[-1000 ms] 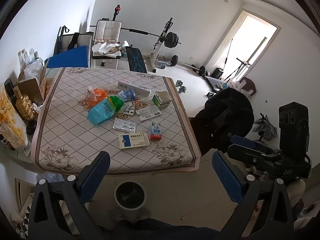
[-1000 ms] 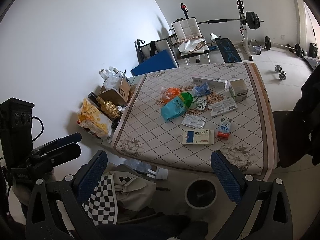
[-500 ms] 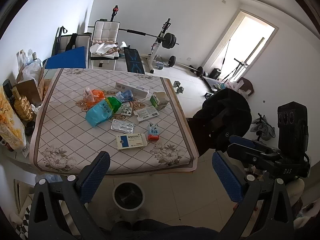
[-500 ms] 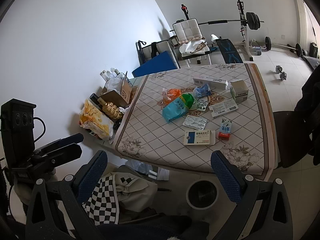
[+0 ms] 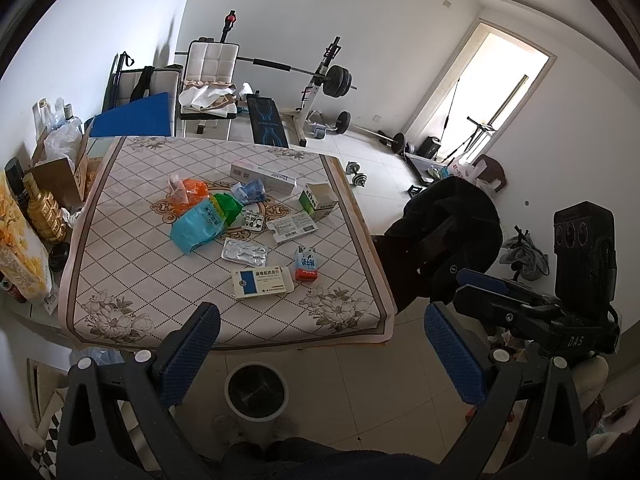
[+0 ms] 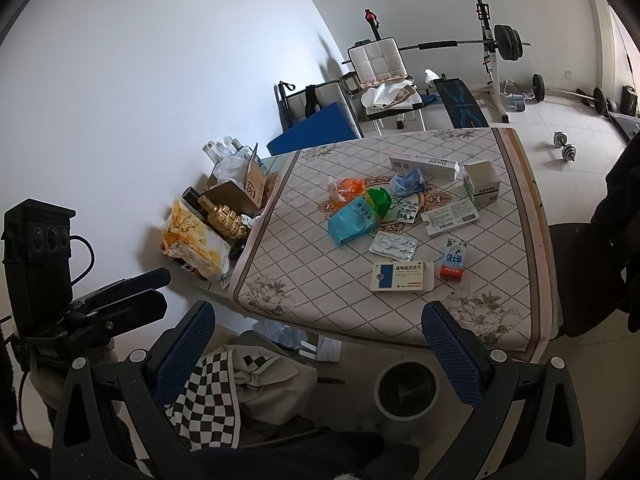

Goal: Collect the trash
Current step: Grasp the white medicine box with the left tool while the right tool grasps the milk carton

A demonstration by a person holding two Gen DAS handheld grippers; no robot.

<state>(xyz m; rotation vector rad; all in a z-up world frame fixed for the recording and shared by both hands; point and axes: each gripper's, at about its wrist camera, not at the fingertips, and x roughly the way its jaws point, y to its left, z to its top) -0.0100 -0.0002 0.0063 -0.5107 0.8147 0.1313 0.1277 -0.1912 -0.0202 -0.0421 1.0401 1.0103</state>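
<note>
From the right wrist camera I see my right gripper (image 6: 320, 344) held with its blue-padded fingers (image 6: 452, 356) spread wide and nothing between them, hanging short of the table's (image 6: 304, 280) near edge. On the quilted cloth lie a white-and-blue medicine box (image 6: 402, 277), a small red-and-blue carton (image 6: 454, 260) just beside it, a blister pack (image 6: 393, 245) and a teal bag (image 6: 357, 216). A round trash bin (image 6: 408, 390) stands on the floor below the table edge, and the left gripper (image 6: 100, 304) shows at the left.
</note>
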